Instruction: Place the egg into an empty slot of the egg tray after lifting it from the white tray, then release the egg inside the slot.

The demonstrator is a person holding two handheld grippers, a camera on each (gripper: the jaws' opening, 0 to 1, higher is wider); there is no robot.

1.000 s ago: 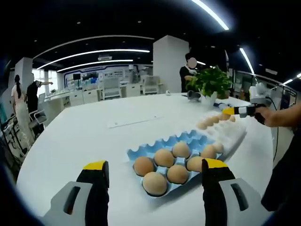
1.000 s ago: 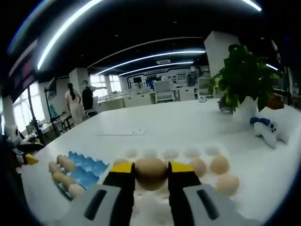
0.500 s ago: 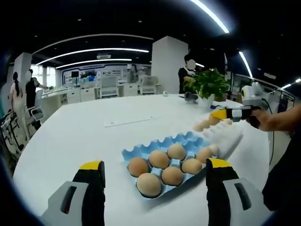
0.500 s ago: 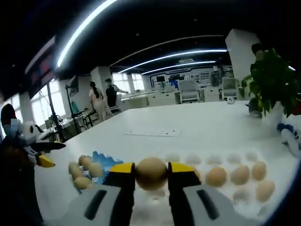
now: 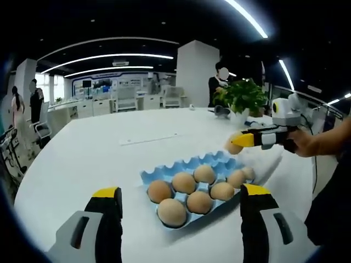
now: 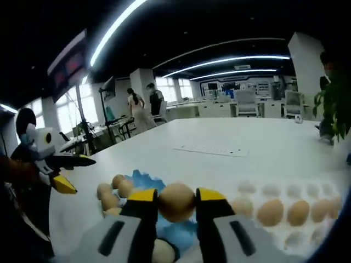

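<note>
— So what's the biggest thing here?

— A wide white table [image 5: 98, 159], round-edged, in an open office with long ceiling light strips. People stand far off by the desks, and one stands behind a potted plant [image 5: 244, 96] at the table's far side.

— And on the table?

— A blue egg tray [image 5: 192, 183] sits in the middle in the left gripper view, holding seven brown eggs, with its rear slots bare. Just beyond it, touching or nearly so, lies the white tray [image 6: 285, 219]; in the right gripper view it carries a row of eggs along its near side.

— The tongs?

— The right gripper [image 6: 176, 204] has its yellow-tipped jaws clamped on the egg [image 6: 176, 201], one jaw on each side, lifted off the white tray and hanging over the near edge of the blue one. In the left gripper view it reaches in from the right, held by a hand [image 5: 307, 143]. The left gripper [image 5: 181, 193] has its jaws spread wide, nothing between them, low before the blue tray.
</note>
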